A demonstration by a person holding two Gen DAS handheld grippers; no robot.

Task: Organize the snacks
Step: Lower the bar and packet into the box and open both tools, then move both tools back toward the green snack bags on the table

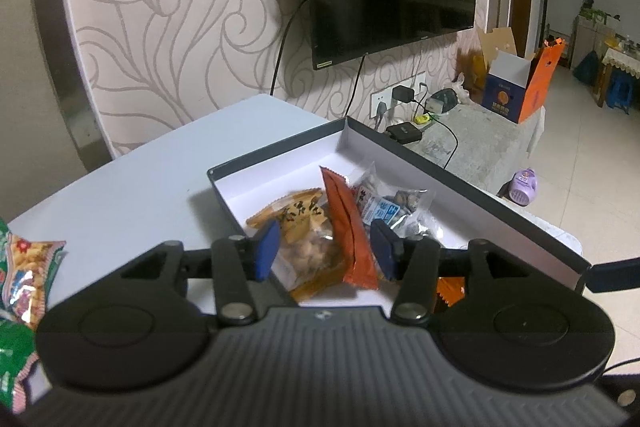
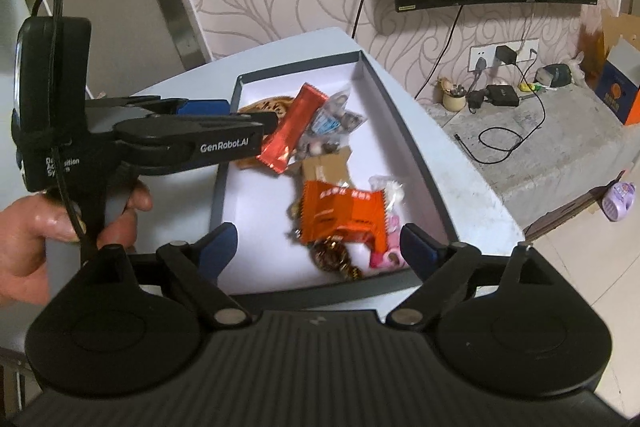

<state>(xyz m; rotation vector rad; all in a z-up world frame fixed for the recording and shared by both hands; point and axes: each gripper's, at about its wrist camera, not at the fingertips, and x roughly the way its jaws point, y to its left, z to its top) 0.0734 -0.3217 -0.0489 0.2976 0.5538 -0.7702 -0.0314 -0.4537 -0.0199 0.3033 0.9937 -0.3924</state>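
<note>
Snacks go into the box: the left gripper [image 1: 325, 247], jaws parted, lets a red packet [image 2: 291, 125] drop free among the packets in the shallow box [image 2: 404, 99], while the right gripper [image 2: 318, 247] hangs wide and empty above an orange packet [image 2: 340, 217], so each should lift clear before fetching the green packets [image 1: 24, 267] left on the table [image 1: 132, 179].

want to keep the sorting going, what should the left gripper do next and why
Probably swing the left gripper back to the loose packets on the table. Its jaws stand apart with nothing pinched, the red bar already lies in the box, and those packets are outside it.
</note>
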